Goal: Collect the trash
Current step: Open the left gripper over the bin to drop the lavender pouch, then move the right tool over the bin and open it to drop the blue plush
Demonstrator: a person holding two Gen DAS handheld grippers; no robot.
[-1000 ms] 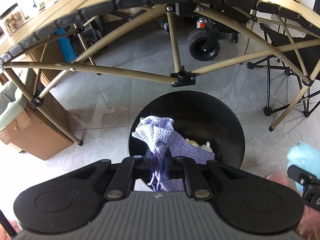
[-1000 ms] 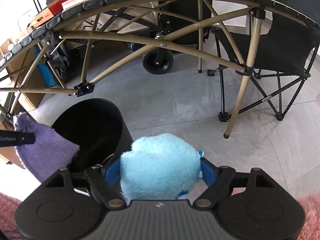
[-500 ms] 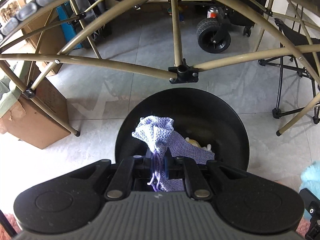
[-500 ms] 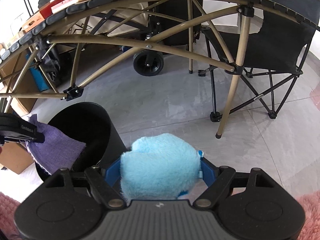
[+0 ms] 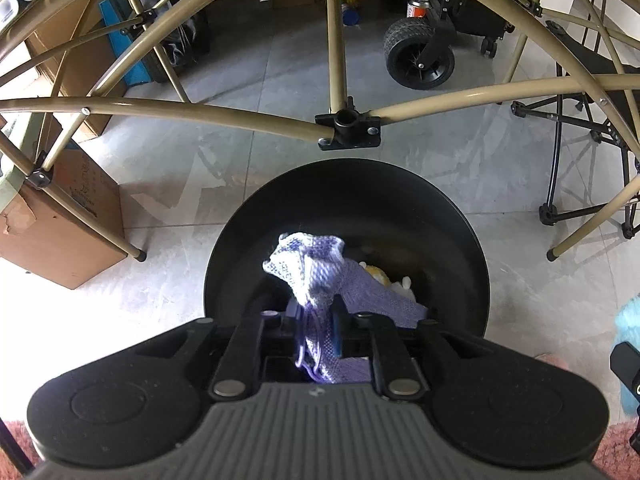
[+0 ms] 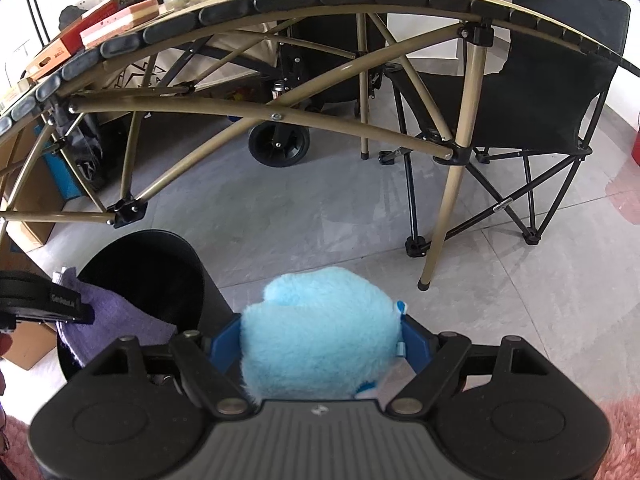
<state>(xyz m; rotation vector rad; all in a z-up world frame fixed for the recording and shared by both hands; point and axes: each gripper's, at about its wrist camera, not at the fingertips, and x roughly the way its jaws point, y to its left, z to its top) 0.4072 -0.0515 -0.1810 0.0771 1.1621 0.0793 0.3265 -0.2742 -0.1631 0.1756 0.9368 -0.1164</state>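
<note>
Two grippers are working at the black bin [image 5: 452,216]. The left gripper [image 5: 317,312] is hanging over the bin's mouth with the purple knitted cloth [image 5: 316,268] between its jaws; the jaws have just been opening and are standing only slightly apart, the cloth still pinched between the pads and draping into the bin. The right gripper [image 6: 320,340] is waiting just beside the bin, its jaws set wide and clamped on a fluffy light-blue plush toy [image 6: 316,340]. The bin is standing on a grey tiled floor [image 5: 256,80], just in front of a tan folding table frame [image 5: 200,110]. A cardboard box [image 5: 60,236] is sitting to the bin's left, and a black folding chair [image 6: 552,92] to its right. Inside the bin, a yellow and white item [image 5: 378,274] is showing beside the cloth.
</note>
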